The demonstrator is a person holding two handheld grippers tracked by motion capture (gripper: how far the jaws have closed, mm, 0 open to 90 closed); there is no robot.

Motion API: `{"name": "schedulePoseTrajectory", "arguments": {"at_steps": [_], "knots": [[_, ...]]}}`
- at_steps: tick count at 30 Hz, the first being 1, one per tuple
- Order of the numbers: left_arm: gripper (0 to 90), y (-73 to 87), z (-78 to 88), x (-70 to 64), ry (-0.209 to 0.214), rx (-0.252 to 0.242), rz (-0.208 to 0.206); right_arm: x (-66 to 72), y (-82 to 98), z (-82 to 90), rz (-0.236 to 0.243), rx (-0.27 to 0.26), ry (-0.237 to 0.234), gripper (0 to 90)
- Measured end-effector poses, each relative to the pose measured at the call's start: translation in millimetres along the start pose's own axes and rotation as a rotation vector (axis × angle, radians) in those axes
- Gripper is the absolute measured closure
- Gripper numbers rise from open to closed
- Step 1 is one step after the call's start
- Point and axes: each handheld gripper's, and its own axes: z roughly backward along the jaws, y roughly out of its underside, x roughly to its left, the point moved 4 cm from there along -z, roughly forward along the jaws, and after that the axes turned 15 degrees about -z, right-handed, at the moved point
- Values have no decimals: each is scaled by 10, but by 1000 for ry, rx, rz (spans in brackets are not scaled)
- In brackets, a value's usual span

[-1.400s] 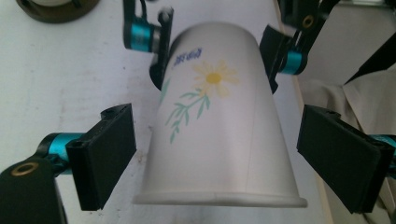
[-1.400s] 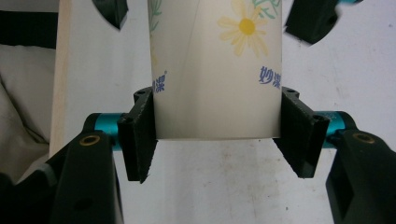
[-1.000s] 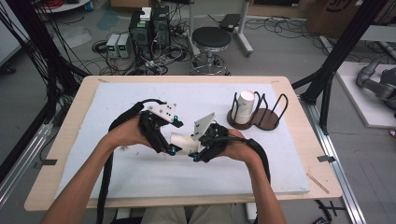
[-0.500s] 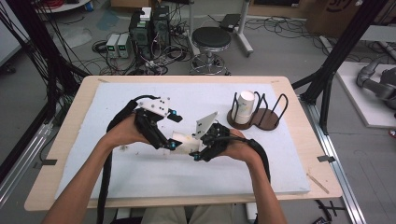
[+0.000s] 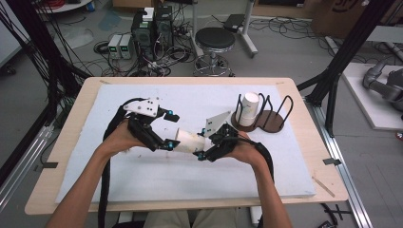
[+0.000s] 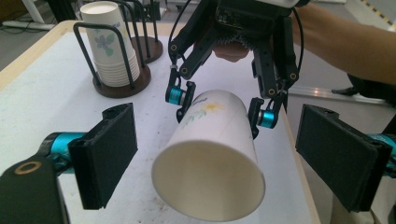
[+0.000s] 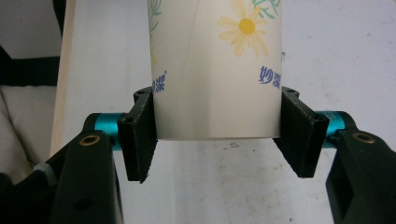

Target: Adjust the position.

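Two matte black claws meet over the white foam-topped worktop [image 5: 142, 185]. The right claw [image 7: 219, 135] clamps its flat rubbery pads on the narrow base of a smooth paper cup [image 6: 210, 158], a tapered cone printed with a yellow daisy and blue lettering, held on its side above the mat with its round mouth toward the left claw [image 6: 224, 154]. That claw stands open, its square pads either side of the rim, not touching. Well apart, a stack of like cups [image 6: 109, 42] stands in a black wire rack [image 6: 121, 86] on a dark round wooden base.
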Motion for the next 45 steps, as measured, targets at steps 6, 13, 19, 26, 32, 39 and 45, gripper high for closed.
{"name": "schedulePoseTrajectory", "arguments": {"at_steps": [6,13,19,26,32,39,45], "knots": [[126,105,33,-22,-29,-32,17,-31,19,28,-27,-56,-22,371],[124,203,106,-23,-73,-85,31,-41,32,26,-47,-102,-57,369],[122,289,118,-51,-78,-112,37,-63,46,31,-68,-144,-79,369],[122,367,108,-78,-84,-158,56,-89,67,42,-87,-199,-105,369],[122,426,89,-96,-91,-218,74,-91,78,41,-100,-232,-132,369],[122,480,79,-127,-95,-264,88,-95,70,50,-103,-286,-163,369],[122,527,61,-148,-91,-270,93,-88,63,43,-106,-313,-178,369]]}}
